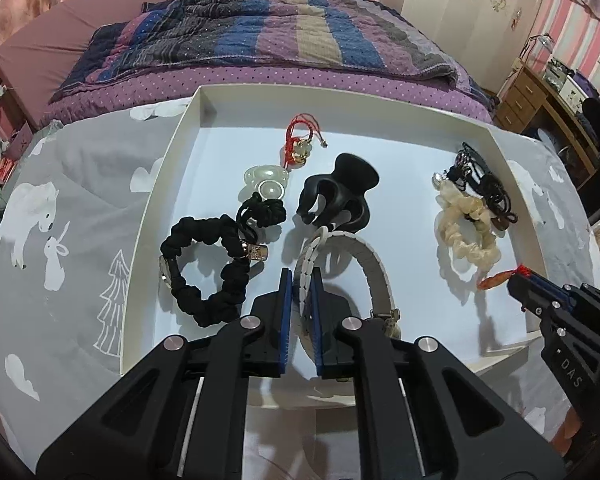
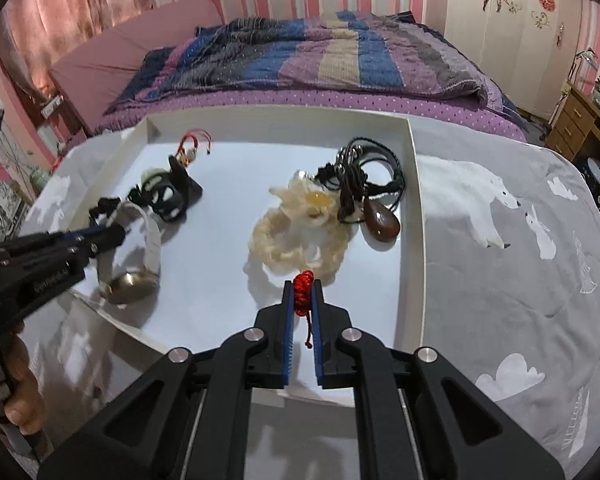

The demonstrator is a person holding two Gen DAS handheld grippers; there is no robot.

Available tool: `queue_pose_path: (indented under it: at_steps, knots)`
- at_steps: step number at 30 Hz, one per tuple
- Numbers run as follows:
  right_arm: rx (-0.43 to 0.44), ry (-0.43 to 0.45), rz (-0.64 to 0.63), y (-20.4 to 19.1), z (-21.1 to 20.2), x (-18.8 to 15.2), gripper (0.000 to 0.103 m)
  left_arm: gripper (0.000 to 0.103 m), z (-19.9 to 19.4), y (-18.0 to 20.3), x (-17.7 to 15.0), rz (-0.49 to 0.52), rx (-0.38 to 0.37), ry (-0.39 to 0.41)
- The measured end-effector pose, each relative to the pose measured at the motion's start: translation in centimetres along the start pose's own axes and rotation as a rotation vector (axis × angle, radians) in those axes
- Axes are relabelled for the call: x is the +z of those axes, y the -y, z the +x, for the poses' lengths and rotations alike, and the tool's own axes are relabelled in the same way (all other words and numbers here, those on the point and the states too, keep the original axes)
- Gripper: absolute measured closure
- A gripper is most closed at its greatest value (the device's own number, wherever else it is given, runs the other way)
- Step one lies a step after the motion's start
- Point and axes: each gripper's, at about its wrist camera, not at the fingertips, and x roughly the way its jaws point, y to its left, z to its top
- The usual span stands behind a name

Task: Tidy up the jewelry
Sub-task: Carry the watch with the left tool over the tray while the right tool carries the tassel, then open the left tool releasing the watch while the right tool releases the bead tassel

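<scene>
From your left camera, you see a white tray [image 1: 172, 152] on a grey cloth [image 1: 72, 216] with bears on it. Lots of things lie in the tray. On the left is a black scrunchie [image 1: 204, 264], and a pale green stone [image 1: 266, 182] on a black cord sits just behind it. A red string charm [image 1: 300, 140] lies near the back. In the middle stands a black holder [image 1: 340, 192]. On the right, a cream scrunchie [image 1: 466, 228] touches a pile of black cords [image 1: 480, 180]. Your left gripper [image 1: 302, 292] is squeezed on a white bead bracelet [image 1: 310, 256], which runs up toward the holder. A watch [image 1: 374, 276] with a grey strap lies just beside it. Your right gripper [image 1: 518, 280] comes in from the right, pinching a red knot with an orange bead hanging under it, above the tray floor.

From your right camera, you see your right gripper [image 2: 303, 300] clamped on the red knot [image 2: 303, 292], with a thin red string hanging down between the fingers. The bead does not show here. Just past the tips lies the cream scrunchie [image 2: 296, 236], and a brown stone [image 2: 382, 220] on black cords [image 2: 360, 172] sits by the tray's right wall [image 2: 414, 200]. On the left, your left gripper [image 2: 108, 236] reaches over the watch [image 2: 134, 280], near the holder [image 2: 176, 192]; you cannot tell from here how its fingers stand
</scene>
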Motion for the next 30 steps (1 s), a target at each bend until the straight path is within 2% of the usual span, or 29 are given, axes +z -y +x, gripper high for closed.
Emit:
queue_pose_path:
  at_steps: [3, 7, 30]
  knots:
    - [-0.063, -0.018, -0.017, 0.2, 0.5, -0.1, 0.095, 0.096, 0.5, -0.2, -0.1, -0.004, 0.014, -0.011]
    - [-0.047, -0.058, 0.014, 0.9, 1.7, -0.4, 0.095, 0.096, 1.0, -0.2, -0.1, -0.003, 0.023, -0.018]
    - [-0.063, -0.069, 0.026, 1.3, 2.7, -0.6, 0.094, 0.095, 2.0, 0.1, -0.2, -0.007, 0.038, -0.034]
